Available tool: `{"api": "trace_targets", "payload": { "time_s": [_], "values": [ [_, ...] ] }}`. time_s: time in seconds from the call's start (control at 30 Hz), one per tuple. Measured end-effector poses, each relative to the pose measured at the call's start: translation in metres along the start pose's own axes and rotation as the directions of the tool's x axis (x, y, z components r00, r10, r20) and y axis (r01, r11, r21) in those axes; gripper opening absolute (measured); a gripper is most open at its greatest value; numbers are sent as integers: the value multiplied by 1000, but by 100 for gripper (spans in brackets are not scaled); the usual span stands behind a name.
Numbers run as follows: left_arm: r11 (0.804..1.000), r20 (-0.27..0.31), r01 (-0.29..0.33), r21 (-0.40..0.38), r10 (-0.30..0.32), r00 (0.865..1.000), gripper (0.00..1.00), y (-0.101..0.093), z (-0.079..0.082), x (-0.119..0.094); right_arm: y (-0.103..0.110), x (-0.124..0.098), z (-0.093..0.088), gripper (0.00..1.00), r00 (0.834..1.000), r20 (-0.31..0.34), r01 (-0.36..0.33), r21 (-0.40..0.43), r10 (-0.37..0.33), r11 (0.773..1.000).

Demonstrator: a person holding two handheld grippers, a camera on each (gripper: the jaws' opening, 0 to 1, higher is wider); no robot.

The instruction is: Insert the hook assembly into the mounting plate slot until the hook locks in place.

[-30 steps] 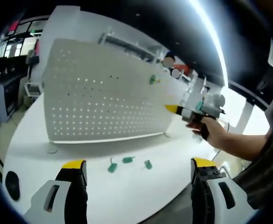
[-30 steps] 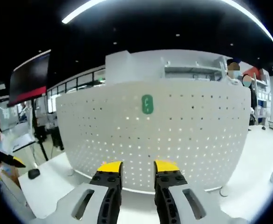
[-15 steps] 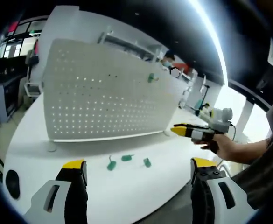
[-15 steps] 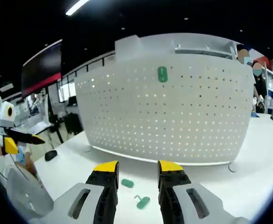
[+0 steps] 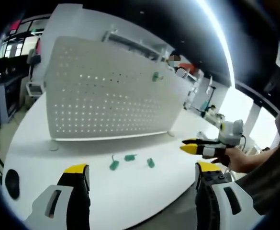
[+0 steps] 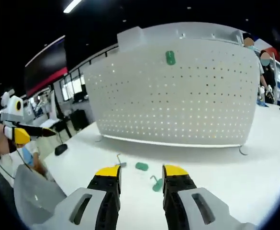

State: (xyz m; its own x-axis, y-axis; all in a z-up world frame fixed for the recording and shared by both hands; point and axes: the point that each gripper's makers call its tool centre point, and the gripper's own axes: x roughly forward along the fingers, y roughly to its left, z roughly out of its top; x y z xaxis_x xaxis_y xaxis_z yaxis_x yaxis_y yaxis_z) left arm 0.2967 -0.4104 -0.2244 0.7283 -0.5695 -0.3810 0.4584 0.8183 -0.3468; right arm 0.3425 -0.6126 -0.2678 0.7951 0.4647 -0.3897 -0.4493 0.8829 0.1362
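Observation:
A white perforated mounting plate [image 5: 106,91] stands upright on the white table [image 5: 130,201], and one green hook [image 5: 155,76] is fixed high on it. Three green hook pieces [image 5: 129,157] lie loose on the table in front of the plate. My left gripper [image 5: 142,168] hangs open and wide, back from them. My right gripper [image 5: 193,145] comes in from the right, held in a hand. In the right gripper view, the right gripper [image 6: 140,171] is open with a narrow empty gap, low over the loose green pieces [image 6: 141,166]. The plate [image 6: 178,96] carries the mounted hook [image 6: 170,58].
A black round object [image 5: 11,183] lies near the table's left edge. White shelving [image 5: 130,45] rises behind the plate. My left gripper [image 6: 20,135] shows at far left in the right gripper view. Desks and people stand in the background.
My right gripper has drawn back from the plate and come down toward the table, bringing the loose green pieces into its view. The left gripper has barely moved.

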Motion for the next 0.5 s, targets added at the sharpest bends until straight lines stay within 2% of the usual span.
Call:
{"api": "trace_targets", "payload": {
  "time_s": [0.2,0.5],
  "values": [
    [1000,-5,5,-3,-5,1000,92,-1,-3,2,8,-3,-6,32,1000,-18,-16,-22,15,1000],
    [1000,-24,2,-11,-2,1000,92,2,-10,2,26,14,-12,32,996,-50,-80,-46,78,996]
  ]
}}
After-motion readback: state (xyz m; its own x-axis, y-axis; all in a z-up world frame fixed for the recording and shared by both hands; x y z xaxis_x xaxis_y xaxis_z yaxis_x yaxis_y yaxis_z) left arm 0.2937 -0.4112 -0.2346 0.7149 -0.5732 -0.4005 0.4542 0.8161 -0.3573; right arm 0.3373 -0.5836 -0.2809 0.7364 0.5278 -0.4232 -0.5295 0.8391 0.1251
